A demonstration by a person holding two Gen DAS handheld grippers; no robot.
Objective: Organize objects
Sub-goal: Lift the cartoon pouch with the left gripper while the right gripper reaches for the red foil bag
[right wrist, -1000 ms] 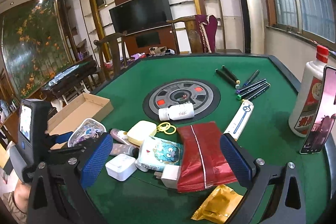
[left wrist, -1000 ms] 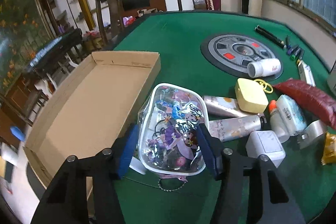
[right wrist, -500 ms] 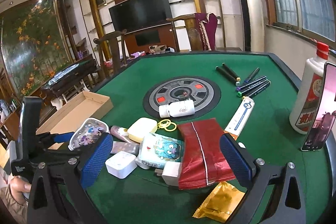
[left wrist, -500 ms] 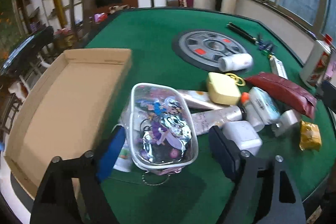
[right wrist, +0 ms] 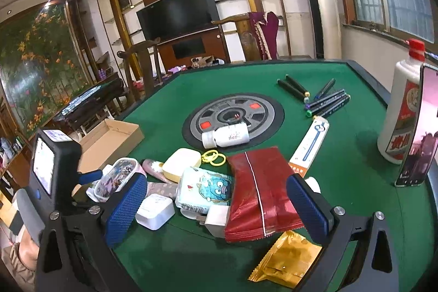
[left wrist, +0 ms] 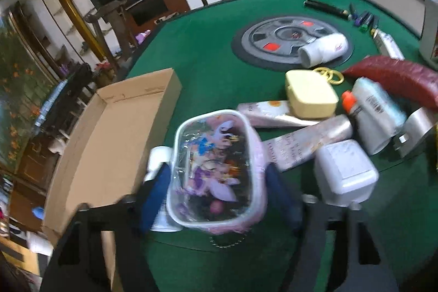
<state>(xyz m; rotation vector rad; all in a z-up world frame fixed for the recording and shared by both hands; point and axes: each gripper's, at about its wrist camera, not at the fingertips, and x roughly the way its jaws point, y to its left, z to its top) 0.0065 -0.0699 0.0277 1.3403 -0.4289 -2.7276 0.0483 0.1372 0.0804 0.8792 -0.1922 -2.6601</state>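
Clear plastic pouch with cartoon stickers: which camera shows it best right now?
Left wrist view: the clear plastic pouch with cartoon stickers fills the centre between the closing left tool, slightly blurred. Right wrist view shows it small, partly hidden behind the right tool's blue pad.

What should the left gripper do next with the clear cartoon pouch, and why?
Probably lift the clear pouch and carry it to the cardboard box. The left gripper has its jaws closing around the pouch, which sits between the blue pads, and the open box lies right beside it.
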